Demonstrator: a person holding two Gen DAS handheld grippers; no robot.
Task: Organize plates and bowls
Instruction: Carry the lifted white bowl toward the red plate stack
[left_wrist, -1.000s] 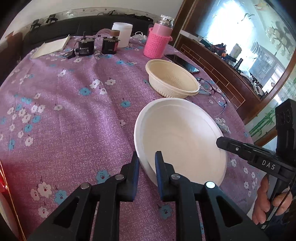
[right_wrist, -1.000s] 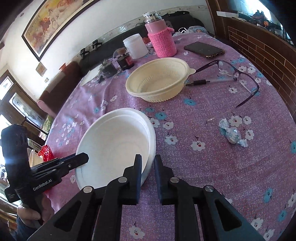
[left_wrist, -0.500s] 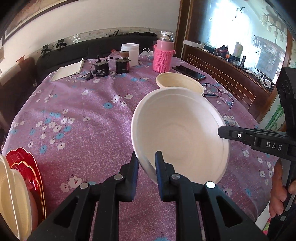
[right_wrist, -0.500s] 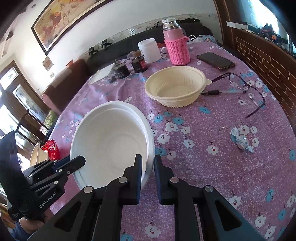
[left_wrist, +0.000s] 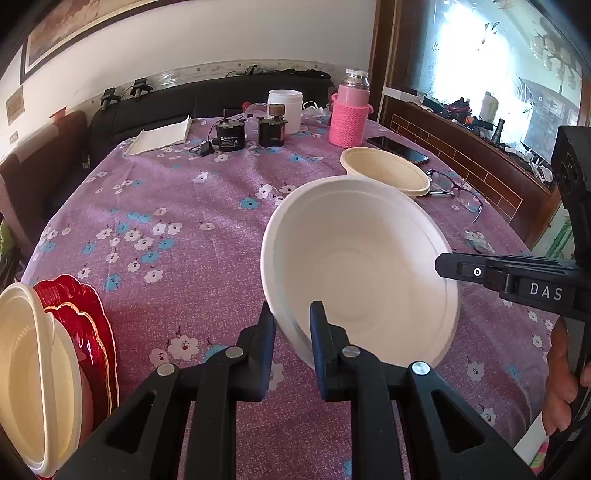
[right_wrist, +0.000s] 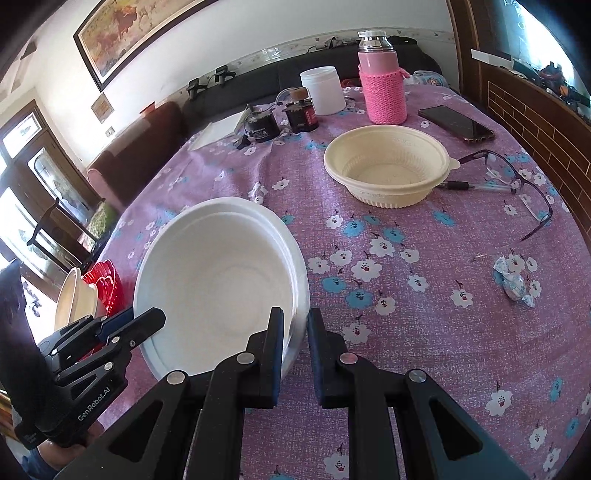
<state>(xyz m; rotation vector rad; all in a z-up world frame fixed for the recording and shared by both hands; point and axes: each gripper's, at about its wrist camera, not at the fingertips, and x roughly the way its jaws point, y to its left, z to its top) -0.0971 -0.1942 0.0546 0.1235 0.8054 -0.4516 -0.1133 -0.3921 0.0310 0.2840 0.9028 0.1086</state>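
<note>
Lifted since the earlier frame: white plate, now tilted above the tablecloth, toward the rack (table edge).
Left gripper and right gripper each clamp its rim. Racked: red plate, cream bowl. Outstanding: this plate; cream bowl on table.

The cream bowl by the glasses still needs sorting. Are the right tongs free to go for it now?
Probably not yet. The right tongs are shut on the white plate's rim, shared with the left tongs. The path over the tablecloth to the cream bowl looks clear otherwise.
</note>
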